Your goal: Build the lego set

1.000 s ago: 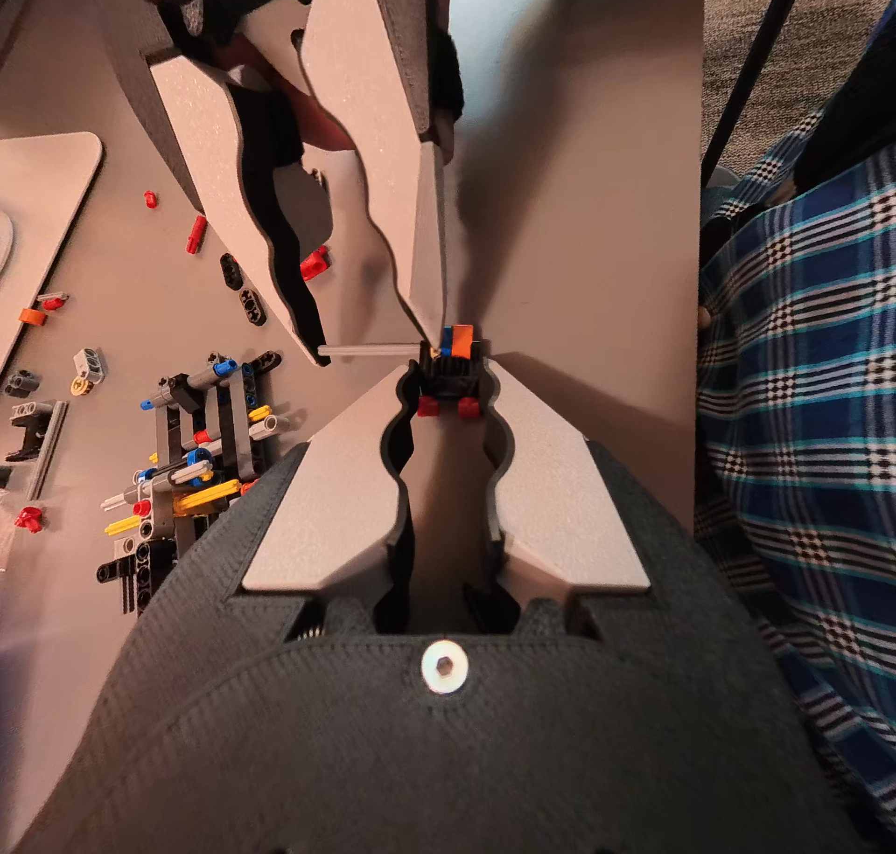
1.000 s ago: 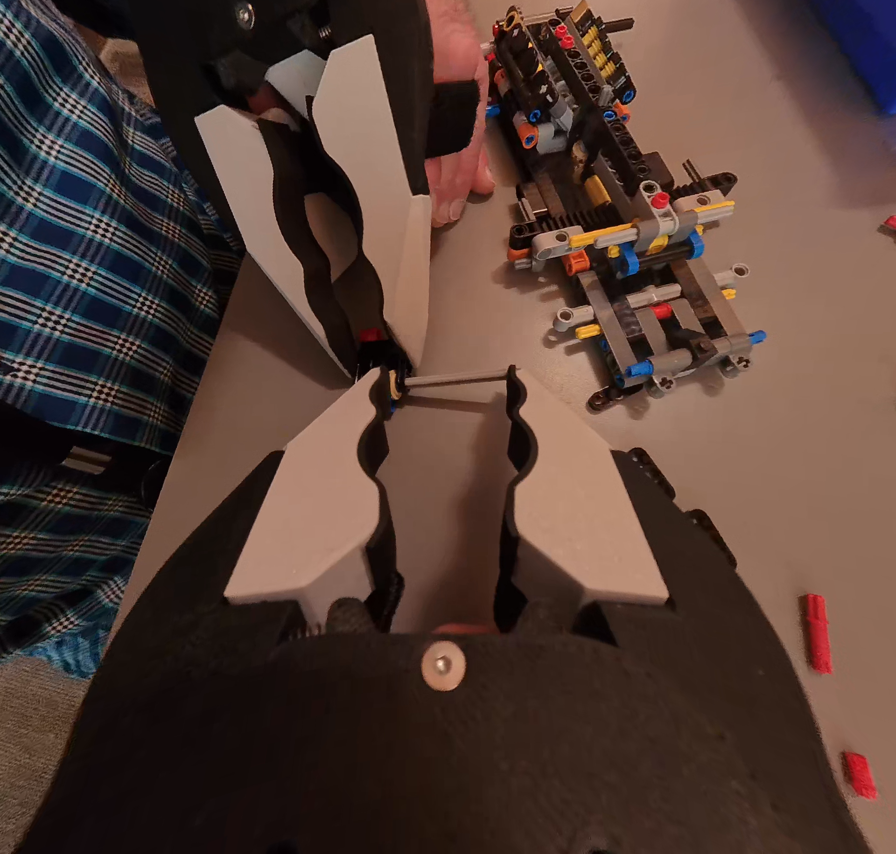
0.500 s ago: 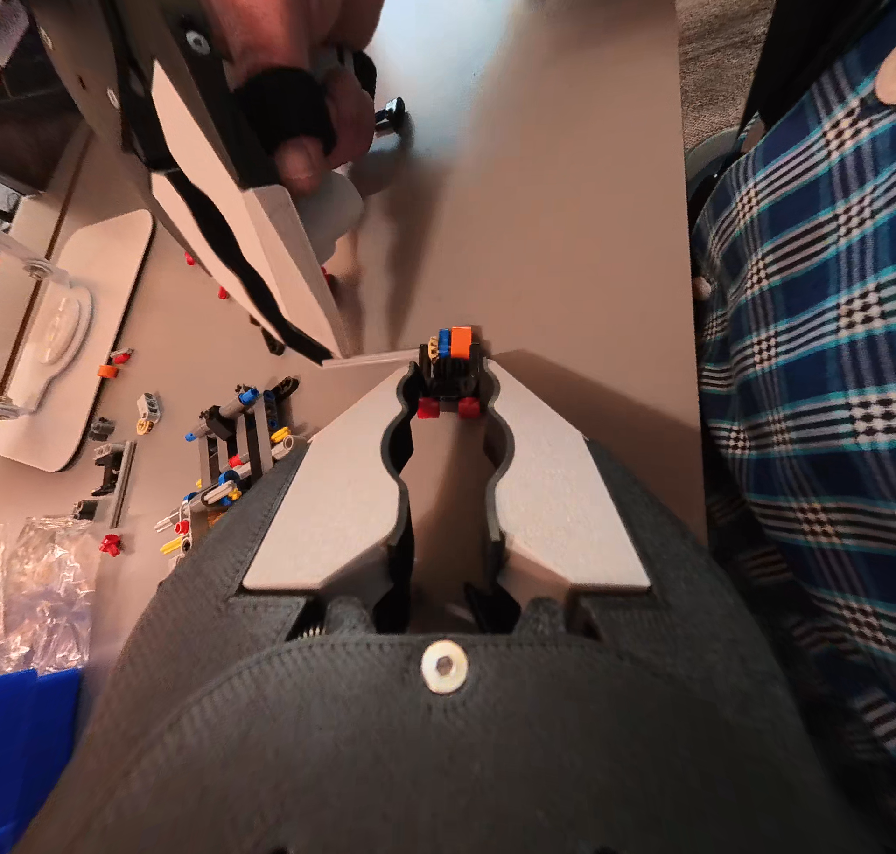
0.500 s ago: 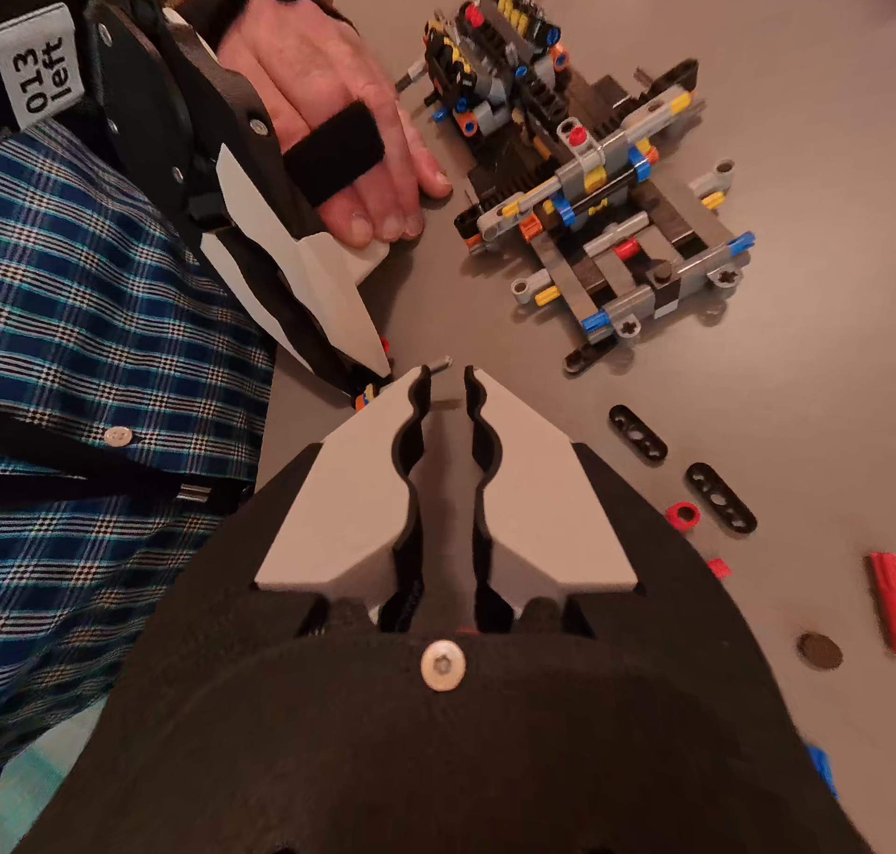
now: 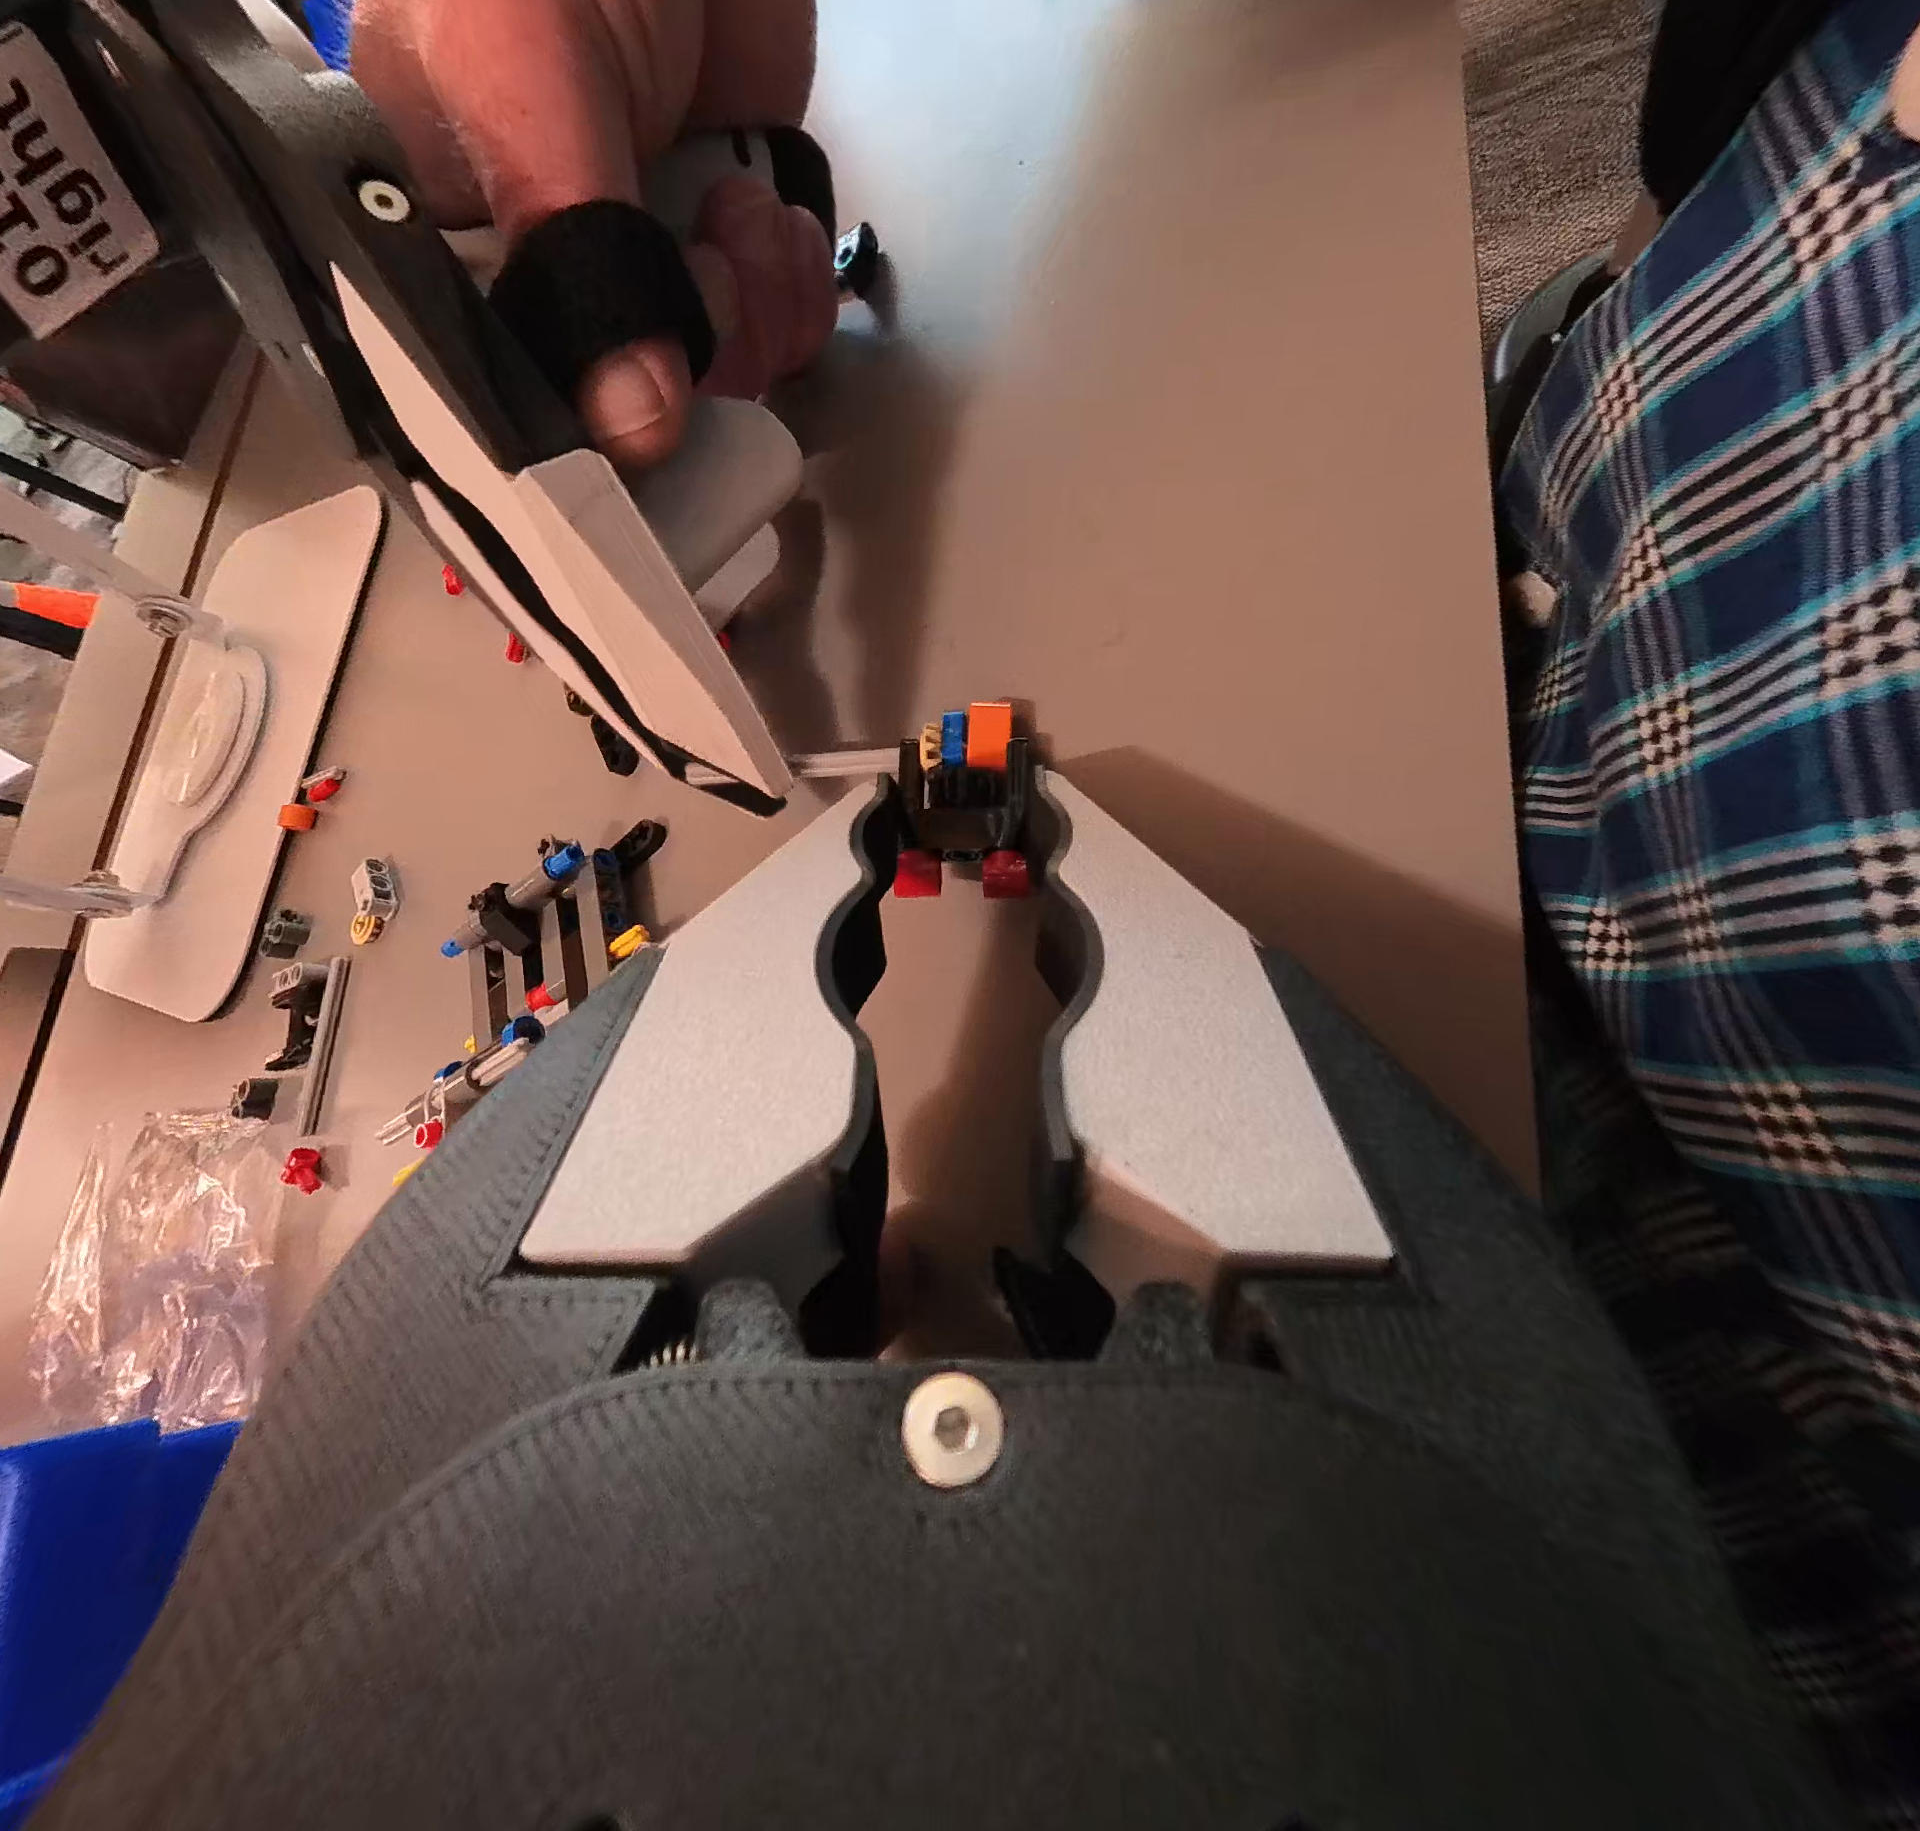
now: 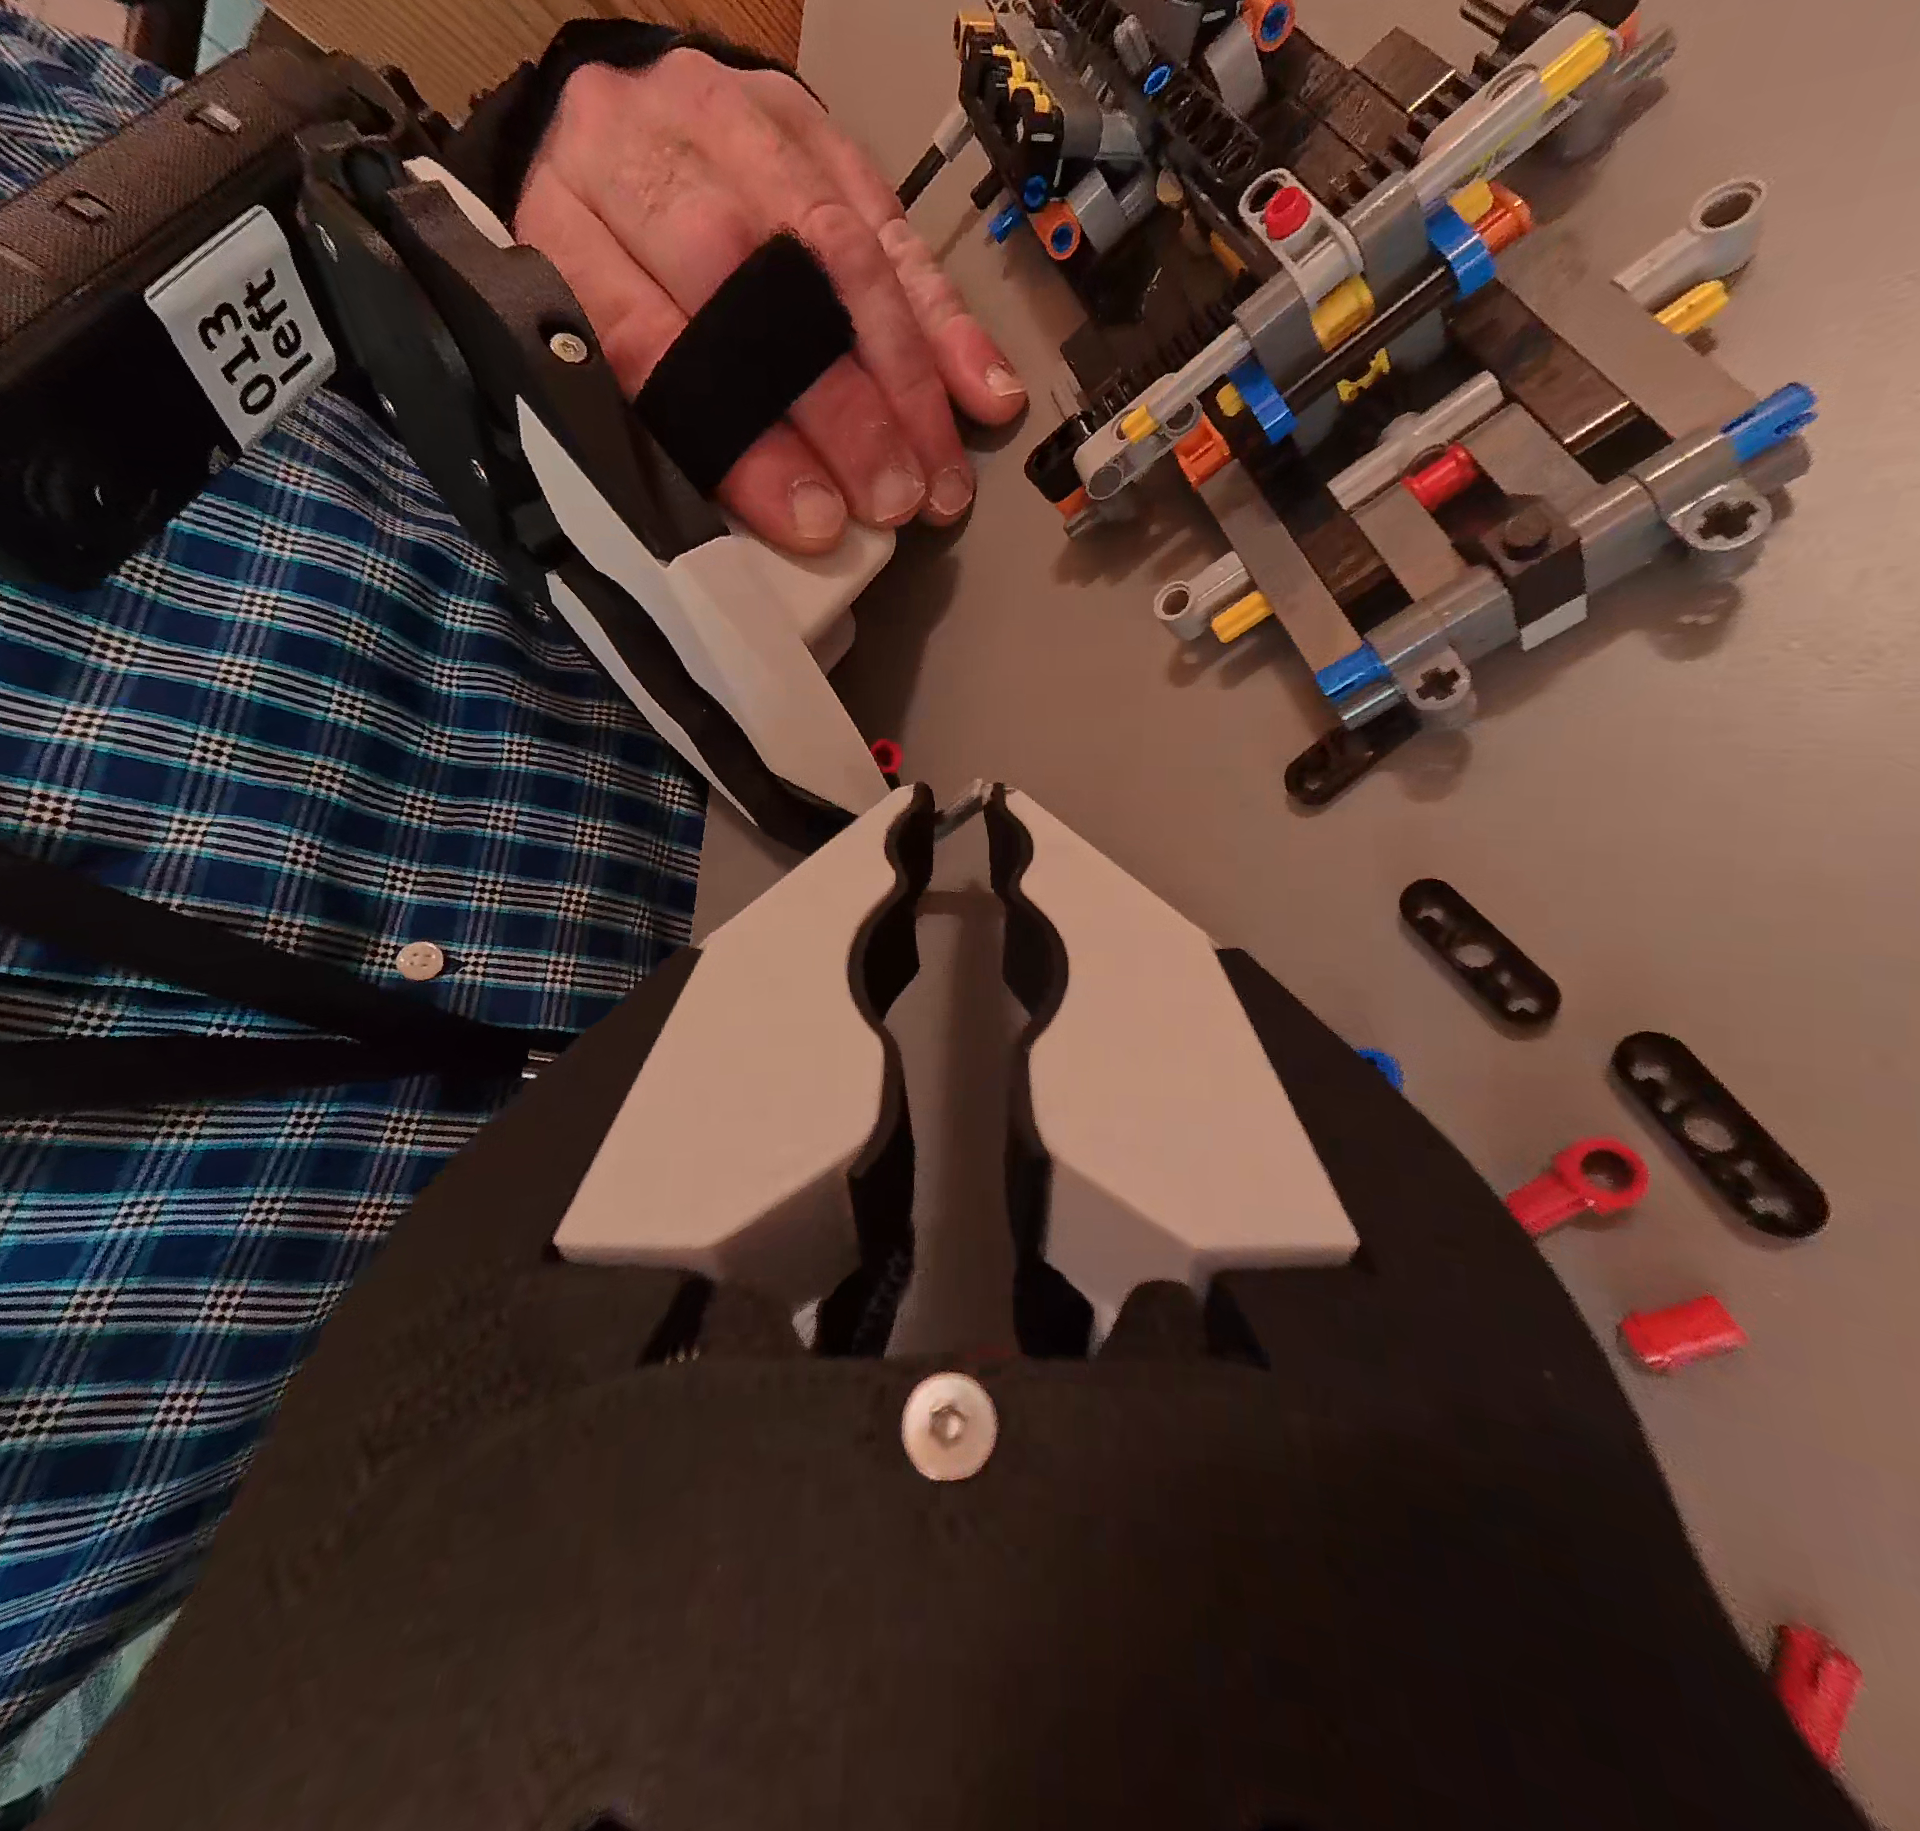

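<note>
My left gripper (image 5: 961, 810) is shut on a small black sub-assembly (image 5: 961, 805) with two red pins, a tan gear, a blue piece and an orange piece on top. A thin grey axle (image 5: 842, 765) sticks out of its left side. My right gripper (image 6: 956, 807) is shut on the free end of that axle (image 6: 961, 805); it also shows in the left wrist view (image 5: 748, 794). The left gripper shows in the right wrist view (image 6: 868, 779), tip against tip with mine. The large chassis build (image 6: 1382, 410) lies on the table to the right.
Loose parts lie on the grey table (image 6: 1195, 742): two black beams (image 6: 1475, 971), red pieces (image 6: 1579, 1184), a part of the chassis (image 5: 551, 929). A clear plastic bag (image 5: 145, 1251), a white board (image 5: 239, 794) and a blue bin (image 5: 83, 1594) sit left. A plaid-shirted person (image 5: 1714, 742) is at the table edge. My left and right fingertips are right by each other.
My right gripper has closed from wide open onto the axle's end and turned to a flatter angle. Both grippers have lifted away from the table. The left grip is unchanged.
</note>
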Demonstrator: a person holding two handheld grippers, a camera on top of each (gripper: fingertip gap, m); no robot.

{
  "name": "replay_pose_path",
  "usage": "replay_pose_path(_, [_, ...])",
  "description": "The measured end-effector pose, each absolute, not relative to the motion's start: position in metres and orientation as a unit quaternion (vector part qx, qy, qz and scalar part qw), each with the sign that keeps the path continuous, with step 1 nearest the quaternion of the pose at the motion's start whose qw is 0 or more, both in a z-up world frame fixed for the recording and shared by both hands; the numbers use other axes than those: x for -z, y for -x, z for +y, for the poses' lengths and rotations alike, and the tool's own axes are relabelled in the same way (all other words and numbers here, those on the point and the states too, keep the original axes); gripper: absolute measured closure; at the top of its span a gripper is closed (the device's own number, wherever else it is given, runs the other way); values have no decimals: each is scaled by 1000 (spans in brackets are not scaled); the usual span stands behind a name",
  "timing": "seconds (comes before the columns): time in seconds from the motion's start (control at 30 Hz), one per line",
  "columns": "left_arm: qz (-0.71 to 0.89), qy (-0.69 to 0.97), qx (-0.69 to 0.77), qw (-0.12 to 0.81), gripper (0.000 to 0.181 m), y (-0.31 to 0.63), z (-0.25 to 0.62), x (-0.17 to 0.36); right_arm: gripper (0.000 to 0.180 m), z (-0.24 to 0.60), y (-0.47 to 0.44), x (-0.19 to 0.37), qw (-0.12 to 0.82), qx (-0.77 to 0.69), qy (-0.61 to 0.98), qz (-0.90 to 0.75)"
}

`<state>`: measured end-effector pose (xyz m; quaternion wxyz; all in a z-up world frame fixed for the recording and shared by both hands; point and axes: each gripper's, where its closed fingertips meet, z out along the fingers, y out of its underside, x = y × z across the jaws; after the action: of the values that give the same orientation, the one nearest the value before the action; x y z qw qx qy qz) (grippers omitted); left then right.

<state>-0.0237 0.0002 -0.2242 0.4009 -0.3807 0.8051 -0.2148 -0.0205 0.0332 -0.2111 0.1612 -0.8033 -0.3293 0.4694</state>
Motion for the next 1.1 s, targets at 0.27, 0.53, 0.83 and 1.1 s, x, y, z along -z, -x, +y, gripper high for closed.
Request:
replay_pose_path(0.27, [804,387,221,394,157,24,1,225,177,31,22,205,168,-496,796,-302])
replay_pose_path(0.53, [804,390,221,392,157,24,2,225,177,34,22,209,143,-512,806,-261])
replay_pose_path(0.83, [804,391,220,391,157,24,2,225,177,36,23,213,114,-517,817,-229])
replay_pose_path(1.1, [803,399,227,381,157,25,2,226,177,37,24,214,117,-520,821,-205])
